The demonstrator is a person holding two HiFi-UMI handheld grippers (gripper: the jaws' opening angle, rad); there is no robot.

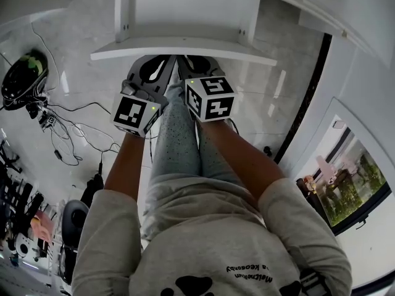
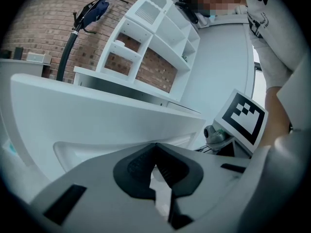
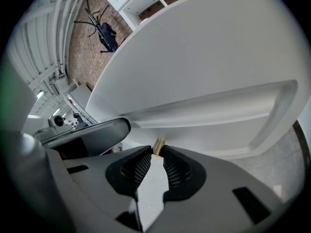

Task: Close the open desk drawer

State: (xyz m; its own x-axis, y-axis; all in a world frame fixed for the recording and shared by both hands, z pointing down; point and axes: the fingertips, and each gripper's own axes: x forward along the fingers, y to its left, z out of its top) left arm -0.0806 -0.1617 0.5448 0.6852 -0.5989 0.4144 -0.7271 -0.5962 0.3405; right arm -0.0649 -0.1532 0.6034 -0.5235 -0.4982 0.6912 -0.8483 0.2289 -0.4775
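left gripper (image 2: 155, 149) — jaws meeting, gripping nothing | right gripper (image 3: 156, 152) — jaws gaping a crack | both pointing at drawer front (image 1: 185, 48)

Pale glossy tile floor (image 1: 74, 42) in the head view, with a mess of black cables (image 1: 68, 134) around 9 o'clock and a window (image 1: 349, 190) onto greenery at 4. The left gripper view has a brick wall (image 2: 39, 33) at 10 o'clock and white shelving (image 2: 160, 33) at 12.
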